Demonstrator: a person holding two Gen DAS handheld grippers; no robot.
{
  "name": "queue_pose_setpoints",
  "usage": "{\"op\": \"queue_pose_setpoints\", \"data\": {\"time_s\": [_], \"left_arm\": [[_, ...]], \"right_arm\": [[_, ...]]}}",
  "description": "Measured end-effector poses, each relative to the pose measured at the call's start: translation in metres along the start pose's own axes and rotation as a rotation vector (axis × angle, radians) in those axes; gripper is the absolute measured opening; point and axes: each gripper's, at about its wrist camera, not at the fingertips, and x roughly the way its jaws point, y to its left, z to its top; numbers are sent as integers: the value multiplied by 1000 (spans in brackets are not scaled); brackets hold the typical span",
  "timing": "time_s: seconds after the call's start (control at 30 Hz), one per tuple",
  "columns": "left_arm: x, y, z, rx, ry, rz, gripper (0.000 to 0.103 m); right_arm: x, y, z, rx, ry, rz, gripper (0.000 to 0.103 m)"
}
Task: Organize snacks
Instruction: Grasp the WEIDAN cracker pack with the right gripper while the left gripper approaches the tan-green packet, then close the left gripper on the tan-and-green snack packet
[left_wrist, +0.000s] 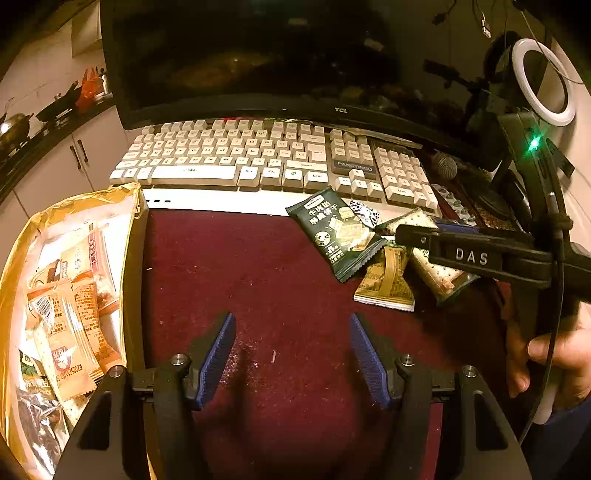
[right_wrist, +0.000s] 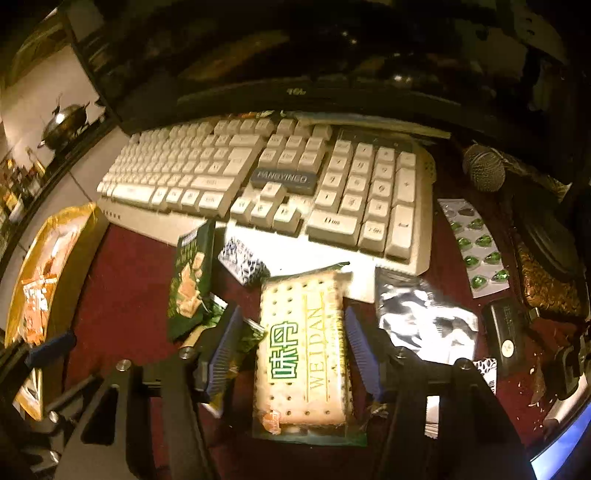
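Note:
A pile of snack packets lies on the red mat by the keyboard: a dark green biscuit packet (left_wrist: 334, 232), a tan packet (left_wrist: 386, 284), and a cracker packet marked WEIDAN (right_wrist: 304, 350). My right gripper (right_wrist: 293, 350) is open with its blue pads on either side of the cracker packet, not closed on it; it also shows in the left wrist view (left_wrist: 417, 236) over the pile. My left gripper (left_wrist: 291, 358) is open and empty above bare mat. A yellow box (left_wrist: 135, 258) at the left holds several orange snack packets (left_wrist: 74, 314).
A white keyboard (left_wrist: 258, 158) and a dark monitor (left_wrist: 258, 55) stand behind the mat. A silver foil packet (right_wrist: 421, 317), a blister pack of green pills (right_wrist: 476, 247), a microphone (right_wrist: 484, 168) and a black device (right_wrist: 506, 339) lie to the right.

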Motion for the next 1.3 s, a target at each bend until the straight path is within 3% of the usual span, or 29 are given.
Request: {"op": "queue_pose_setpoints", "data": {"time_s": [0.2,0.47,0.53,0.6,1.03,1.1,1.17,1.3], "left_arm": [[0,5,2,-17,0,2,67],[3,3,1,16,9,-9,67],[9,-3,0,50,15,-16,71],[14,-9,1,77,19,-23,75],[49,-27,11,114,57,-27,75],[49,-29,9,126,52,-24,67],[45,-34,6,150,44,-23,51],[43,-42,3,196,33,12,45]], "right_arm": [[7,22,-4,-74,46,135,60],[8,23,-7,-80,57,70,60],[9,21,-6,-73,57,62,59],[8,13,-5,-52,54,56,47],[4,-2,-6,38,46,105,47],[3,-2,-7,38,46,105,47],[3,-2,-7,39,46,105,47],[5,-1,-7,38,46,104,47]]}}
